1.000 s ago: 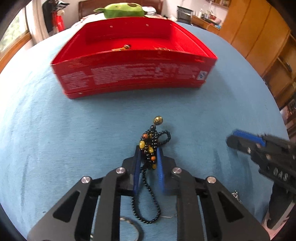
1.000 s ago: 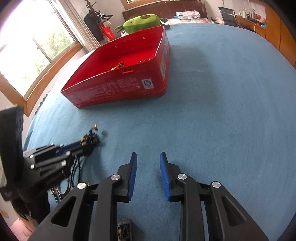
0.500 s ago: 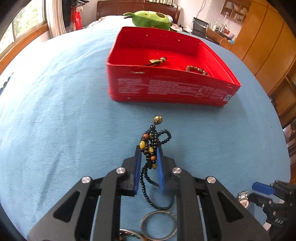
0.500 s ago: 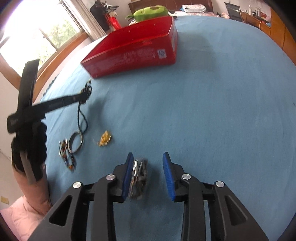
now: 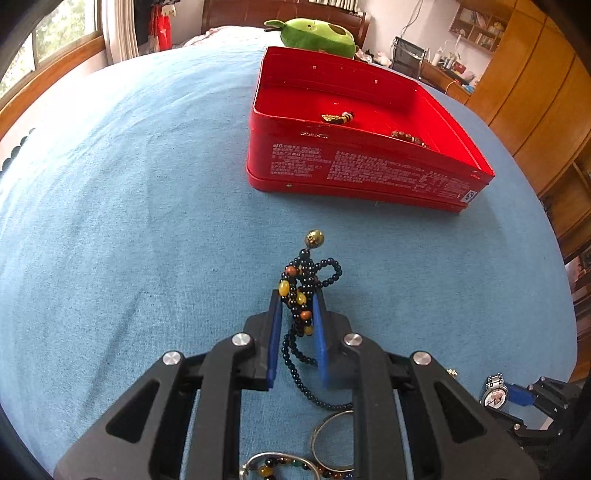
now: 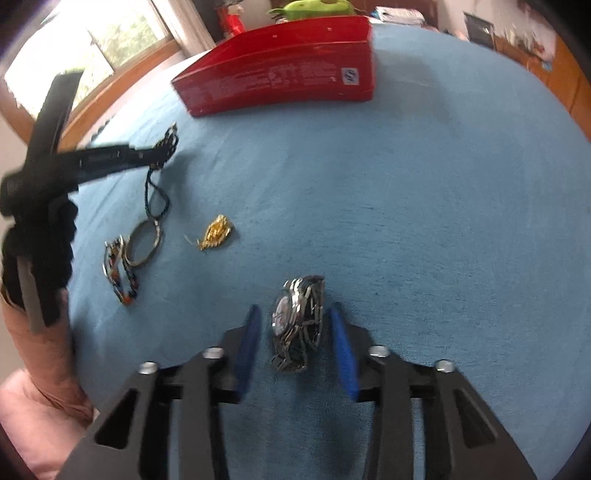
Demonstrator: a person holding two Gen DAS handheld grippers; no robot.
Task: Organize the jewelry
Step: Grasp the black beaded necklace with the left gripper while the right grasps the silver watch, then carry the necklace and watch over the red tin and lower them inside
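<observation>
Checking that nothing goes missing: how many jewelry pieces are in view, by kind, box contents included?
Beaded: 3 (black string in the left gripper, multicolour bracelet, brown bracelet in the red box)
Gold: 2 (boxed charm, loose charm)
Metal hoop: 1
Watch: 1
Total: 7

Both cameras sit just behind their own fingers, looking steeply down and forward over the blue cloth [image 5: 129, 221]. The left wrist view faces the red box [image 5: 354, 166] at the far right, seeing inside it. The right wrist view sits nearer the cloth, the red box [image 6: 280, 81] far off, side-on. Both views share the box, the green plush [image 5: 317, 35] and the silver ring [image 6: 142, 245].
</observation>
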